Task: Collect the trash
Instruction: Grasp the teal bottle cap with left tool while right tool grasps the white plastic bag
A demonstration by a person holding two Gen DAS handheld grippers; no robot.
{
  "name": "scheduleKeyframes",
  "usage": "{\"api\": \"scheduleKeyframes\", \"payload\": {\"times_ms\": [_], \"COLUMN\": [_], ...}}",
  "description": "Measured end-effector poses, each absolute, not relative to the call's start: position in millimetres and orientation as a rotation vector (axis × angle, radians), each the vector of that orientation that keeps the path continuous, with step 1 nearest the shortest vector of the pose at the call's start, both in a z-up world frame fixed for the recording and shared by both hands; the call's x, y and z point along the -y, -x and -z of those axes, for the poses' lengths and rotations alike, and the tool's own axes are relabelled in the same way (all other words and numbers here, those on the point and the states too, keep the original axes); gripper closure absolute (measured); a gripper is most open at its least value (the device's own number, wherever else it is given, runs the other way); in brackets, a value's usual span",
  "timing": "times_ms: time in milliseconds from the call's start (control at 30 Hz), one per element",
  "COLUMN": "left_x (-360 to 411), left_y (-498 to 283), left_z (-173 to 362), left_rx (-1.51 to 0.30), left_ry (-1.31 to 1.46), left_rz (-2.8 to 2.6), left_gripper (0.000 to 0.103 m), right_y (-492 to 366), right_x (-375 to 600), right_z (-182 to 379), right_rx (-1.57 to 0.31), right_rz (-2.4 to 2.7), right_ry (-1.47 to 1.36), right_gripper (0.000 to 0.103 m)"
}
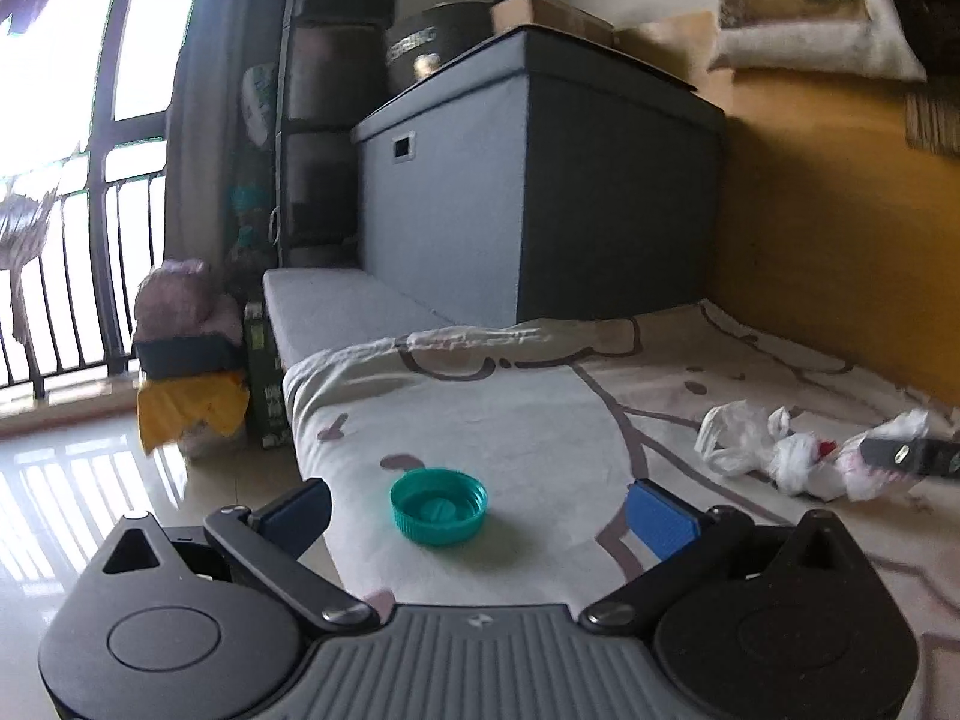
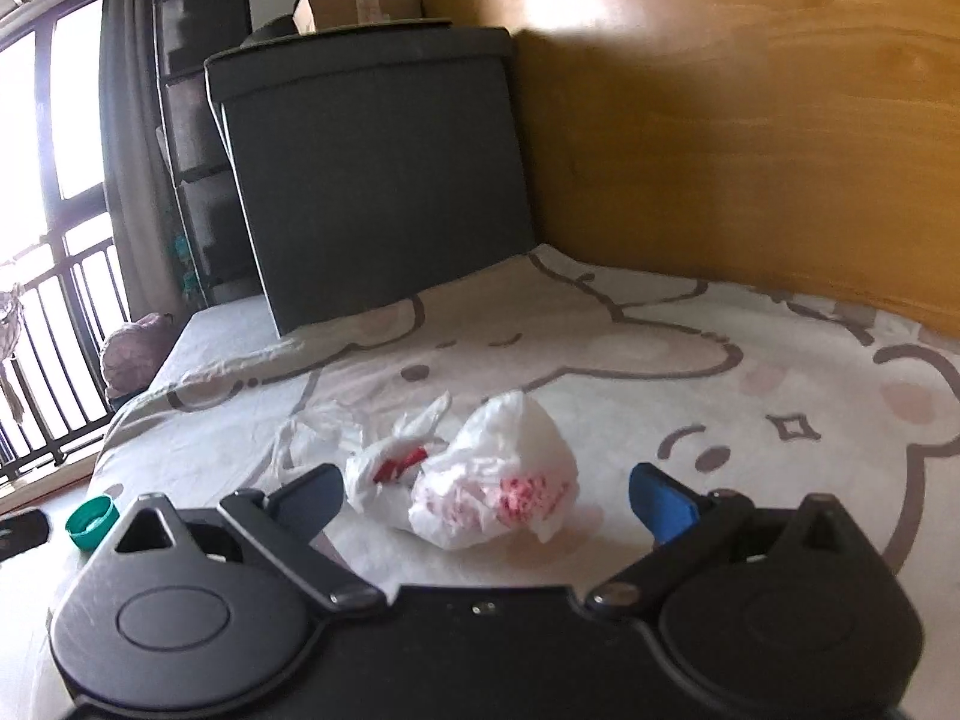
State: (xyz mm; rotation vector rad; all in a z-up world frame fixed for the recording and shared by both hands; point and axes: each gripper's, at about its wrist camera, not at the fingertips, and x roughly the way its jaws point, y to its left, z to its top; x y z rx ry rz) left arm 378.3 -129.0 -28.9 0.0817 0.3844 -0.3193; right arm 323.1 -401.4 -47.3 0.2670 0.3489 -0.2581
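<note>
Trash waits on the bed (image 2: 600, 324): teal cap (image 1: 438, 506) at lower centre between the wide left tongs (image 1: 479, 510), crumpled bag (image 2: 489, 480) between the wide right tongs (image 2: 487, 498), both ready to close.

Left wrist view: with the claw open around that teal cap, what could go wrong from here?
The teal cap is low and round on soft bedding, so the left claw may pinch sheet or push it away. It also sits near the mattress edge and could roll off.
</note>
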Motion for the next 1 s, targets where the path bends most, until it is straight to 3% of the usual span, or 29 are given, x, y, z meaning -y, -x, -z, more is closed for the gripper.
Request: {"api": "scheduleKeyframes", "payload": {"times_ms": [133, 500, 633, 767, 1000], "left_x": [136, 141, 140, 140, 135], "left_y": [-396, -428, -438, -446, -455], "left_z": [37, 56, 59, 57, 56], "left_rx": [-0.401, -0.474, -0.508, -0.514, -0.560], "left_ry": [-0.120, -0.127, -0.132, -0.156, -0.124], "left_rz": [0.331, 0.310, 0.295, 0.290, 0.274], "left_gripper": [0.000, 0.015, 0.026, 0.029, 0.045], "right_y": [-331, -339, -338, -337, -334], "right_x": [407, 419, 419, 418, 418], "right_z": [51, 62, 65, 66, 69], "right_rx": [-0.365, -0.435, -0.449, -0.455, -0.469], "right_rz": [0.188, 0.135, 0.104, 0.088, 0.083], "right_ry": [-0.291, -0.405, -0.433, -0.445, -0.471], "right_gripper": [0.011, 0.058, 0.065, 0.070, 0.077]}}
